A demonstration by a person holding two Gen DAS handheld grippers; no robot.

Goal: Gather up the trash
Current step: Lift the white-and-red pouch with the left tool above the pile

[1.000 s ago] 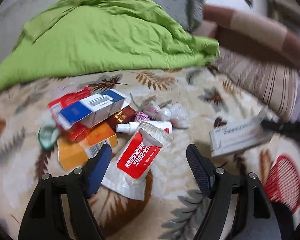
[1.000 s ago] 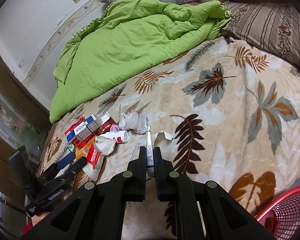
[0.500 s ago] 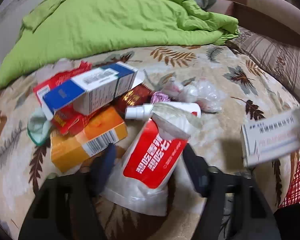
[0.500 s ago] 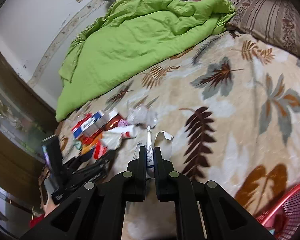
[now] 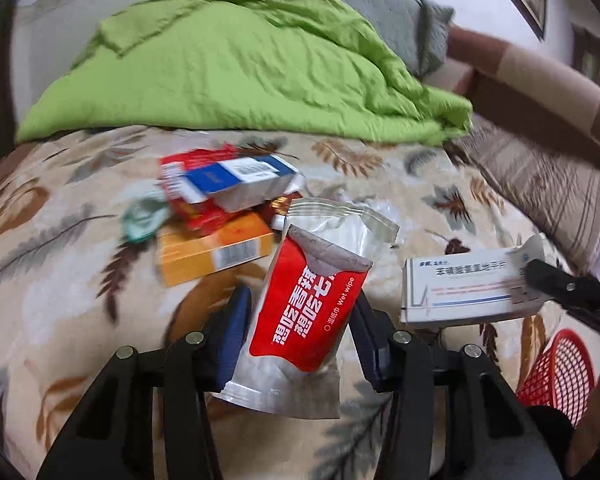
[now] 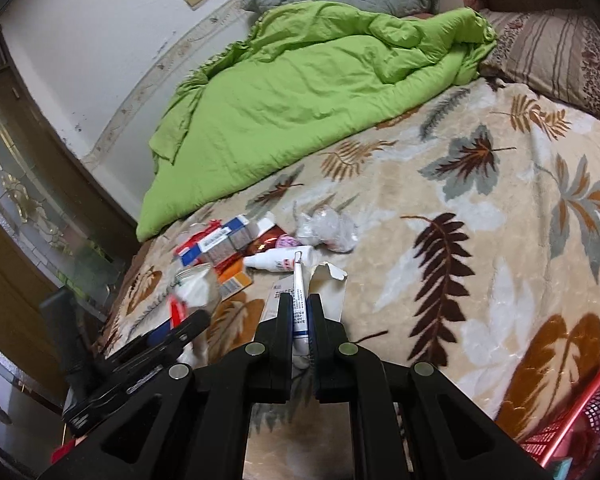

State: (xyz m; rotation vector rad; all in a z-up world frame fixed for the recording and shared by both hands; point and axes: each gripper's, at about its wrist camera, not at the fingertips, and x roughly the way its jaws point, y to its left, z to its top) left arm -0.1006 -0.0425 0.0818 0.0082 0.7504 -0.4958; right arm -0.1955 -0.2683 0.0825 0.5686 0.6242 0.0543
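Observation:
My left gripper is shut on a red and silver wet wipe pouch and holds it off the bed. My right gripper is shut on a flat white medicine box, which also shows at the right of the left wrist view. A trash pile lies on the leaf-patterned blanket: a blue and white box, a red box, an orange box, a white bottle and crumpled plastic.
A red mesh basket stands at the lower right of both views. A green quilt covers the far half of the bed. Striped pillows lie at the right. A wall and a door are at the left.
My left gripper has closed on the wet wipe pouch and lifted it off the pile. My right gripper still holds the white box and has shifted slightly.

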